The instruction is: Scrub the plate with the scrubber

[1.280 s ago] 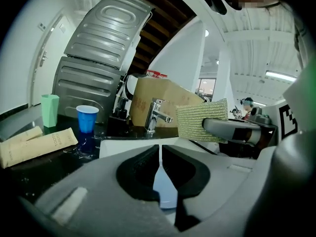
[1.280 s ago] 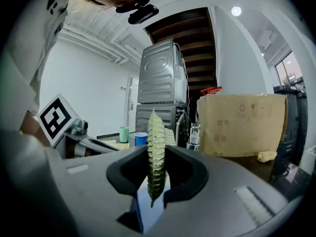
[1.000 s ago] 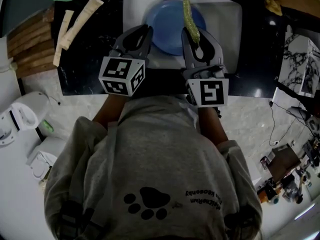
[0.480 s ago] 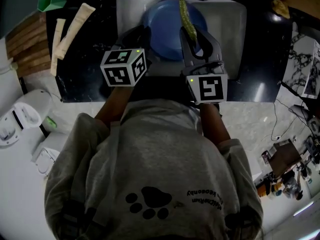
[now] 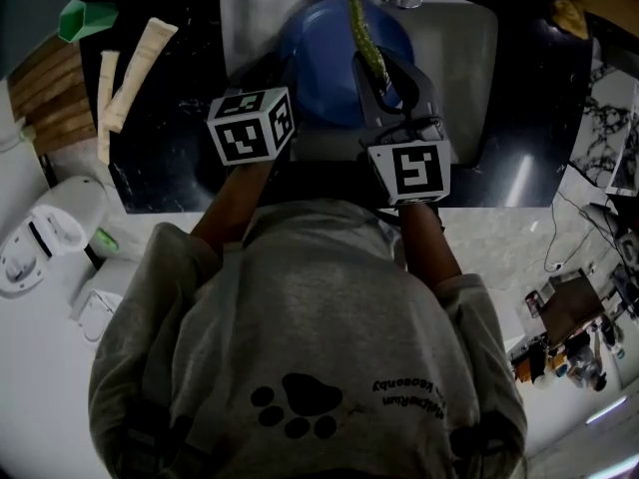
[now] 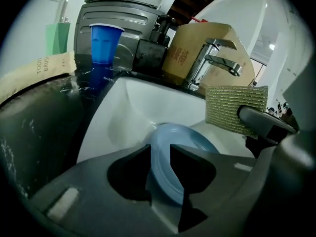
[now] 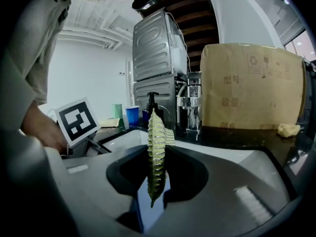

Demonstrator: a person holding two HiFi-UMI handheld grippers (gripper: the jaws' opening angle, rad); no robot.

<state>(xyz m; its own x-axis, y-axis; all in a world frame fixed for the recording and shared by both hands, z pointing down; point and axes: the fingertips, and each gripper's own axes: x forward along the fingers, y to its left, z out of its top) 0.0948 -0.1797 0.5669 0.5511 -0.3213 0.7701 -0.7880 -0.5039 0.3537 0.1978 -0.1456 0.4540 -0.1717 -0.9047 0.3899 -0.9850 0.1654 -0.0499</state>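
Both drop into the sink point(image 5: 467, 68): left gripper point(image 6: 159, 154) has just been parting its jaws around the plate point(image 6: 190, 141) rim (right gripper point(image 7: 157, 157) clamps scrubber point(image 7: 156, 130)); scrubbing not yet begun.

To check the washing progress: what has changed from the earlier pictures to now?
Both grippers came down toward the sink. The jaws of the left gripper have just been opening, with the plate edge-on between them. The right gripper still clamps the scrubber; the plate stays in the sink.
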